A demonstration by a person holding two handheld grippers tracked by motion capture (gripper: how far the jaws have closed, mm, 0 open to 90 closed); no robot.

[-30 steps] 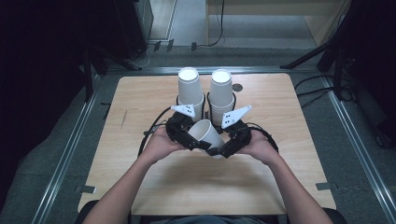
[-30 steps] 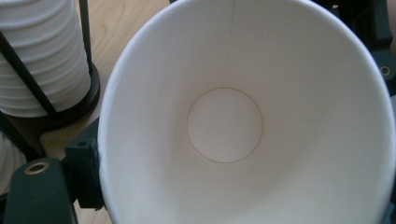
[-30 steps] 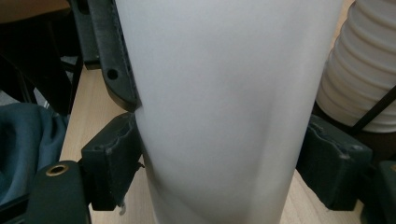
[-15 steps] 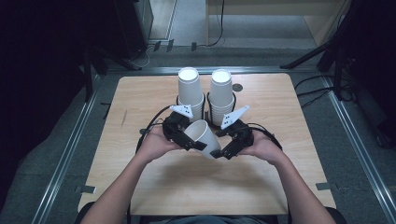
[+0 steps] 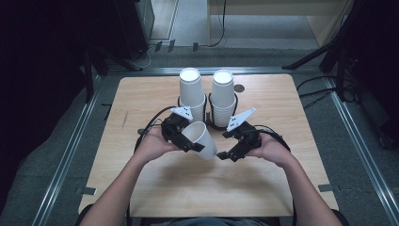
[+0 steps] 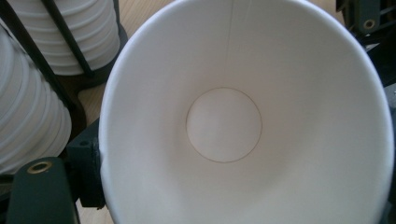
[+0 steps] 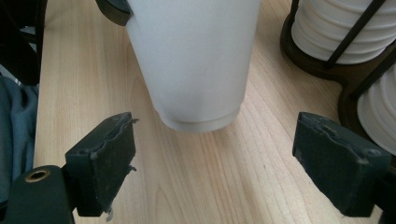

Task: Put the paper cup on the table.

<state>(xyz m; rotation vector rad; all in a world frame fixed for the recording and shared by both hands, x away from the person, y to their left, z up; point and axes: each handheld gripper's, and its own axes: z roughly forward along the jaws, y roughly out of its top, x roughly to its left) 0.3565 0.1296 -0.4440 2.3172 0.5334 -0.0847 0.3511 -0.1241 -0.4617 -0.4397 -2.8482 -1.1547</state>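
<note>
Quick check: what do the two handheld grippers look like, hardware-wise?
Both are black. The left gripper and right gripper each carry a grey three-cornered plate on top and trail a black cable. The right's jaw pads are dark, blocky and ragged-edged. Forearms are bare, no sleeves.

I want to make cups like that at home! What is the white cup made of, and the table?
The white cup looks like matte paper: a thin wall, a straight seam up the inside and a separate round bottom disc. The table looks like pale wood with a smooth finish, since grain lines run across it, though it could be a thin wood layer.
</note>
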